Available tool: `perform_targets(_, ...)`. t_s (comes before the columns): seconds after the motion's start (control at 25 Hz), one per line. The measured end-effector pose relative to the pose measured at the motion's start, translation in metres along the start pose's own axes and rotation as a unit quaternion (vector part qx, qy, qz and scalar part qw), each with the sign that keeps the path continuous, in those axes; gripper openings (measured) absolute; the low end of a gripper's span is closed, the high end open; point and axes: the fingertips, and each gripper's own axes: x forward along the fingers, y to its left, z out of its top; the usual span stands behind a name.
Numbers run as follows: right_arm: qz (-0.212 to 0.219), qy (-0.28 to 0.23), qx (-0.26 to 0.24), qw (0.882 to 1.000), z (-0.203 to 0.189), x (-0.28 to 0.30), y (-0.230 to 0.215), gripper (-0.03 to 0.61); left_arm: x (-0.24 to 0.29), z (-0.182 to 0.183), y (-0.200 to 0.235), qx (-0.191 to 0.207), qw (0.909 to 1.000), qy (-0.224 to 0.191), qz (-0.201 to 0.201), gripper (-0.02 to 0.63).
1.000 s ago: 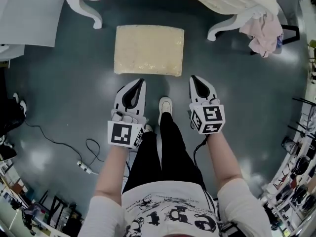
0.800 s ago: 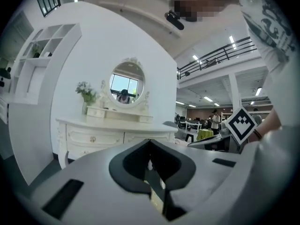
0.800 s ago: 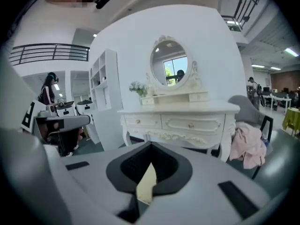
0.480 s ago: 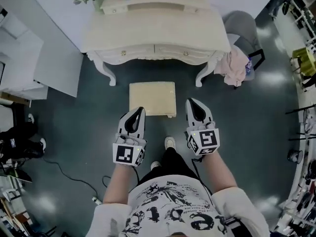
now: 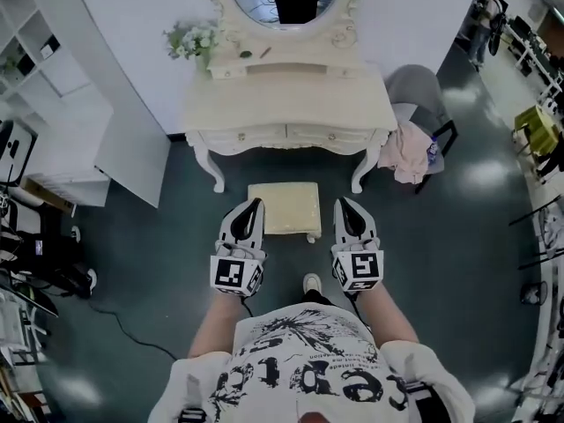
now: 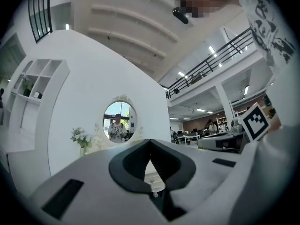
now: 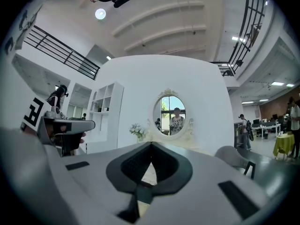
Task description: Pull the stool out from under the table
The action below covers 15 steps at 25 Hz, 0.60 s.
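Head view puts my left claw [image 5: 254, 206] just left of the stool [image 5: 283, 208], its jaws pressed tip to tip with nothing between them. My left gripper view agrees: the tips meet. Beyond them is the mirror [image 6: 118, 121] on the wall, not the seat, so I judge this claw is held up and level, resting rather than reaching.

To its right, between my two claws as the head view sees it, the stool stands on the floor [image 5: 159, 263]. It is clear of the desk [image 5: 291, 104] top, with only its far edge about level with the desk's front feet. That placing reads to me as the pull done, or nearly so, with the seat free to use.

Right of the stool, my right claw [image 5: 341, 204] matches the left: jaws closed, empty, and pointing at the same mirror in the right gripper view. I take it both are shut because nothing here is left to grip.
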Motion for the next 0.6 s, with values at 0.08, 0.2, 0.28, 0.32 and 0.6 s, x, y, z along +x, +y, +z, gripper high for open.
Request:
perform_targets(0.08, -0.002, -0.004, -0.003, 1.000, 0.008, -0.004, 0.000, 0.017, -0.002, 0.009, -0.002, 0.012, 0.9999, -0.004, -0.005, 0.017)
perform_targets(0.2, -0.005, -0.005, -0.016, 1.000, 0.016, -0.006, 0.000, 0.017, -0.006, 0.015, -0.002, 0.023, 0.9997, -0.004, -0.010, 0.016)
perform_targets(0.28, -0.005, -0.004, -0.019, 1.000, 0.018, -0.010, 0.000, 0.017, -0.010, 0.015, -0.001, 0.024, 0.9997, -0.001, -0.008, 0.016)
perform_targets(0.32, -0.006, -0.004, -0.019, 1.000, 0.019, -0.012, -0.001, 0.017, -0.011, 0.015, -0.001, 0.024, 0.9997, 0.001, -0.005, 0.017)
perform_targets(0.6, -0.005, -0.005, -0.009, 1.000, 0.024, -0.014, -0.002, 0.017, -0.018, 0.018, 0.002, 0.016, 0.9998, 0.003, 0.005, 0.017)
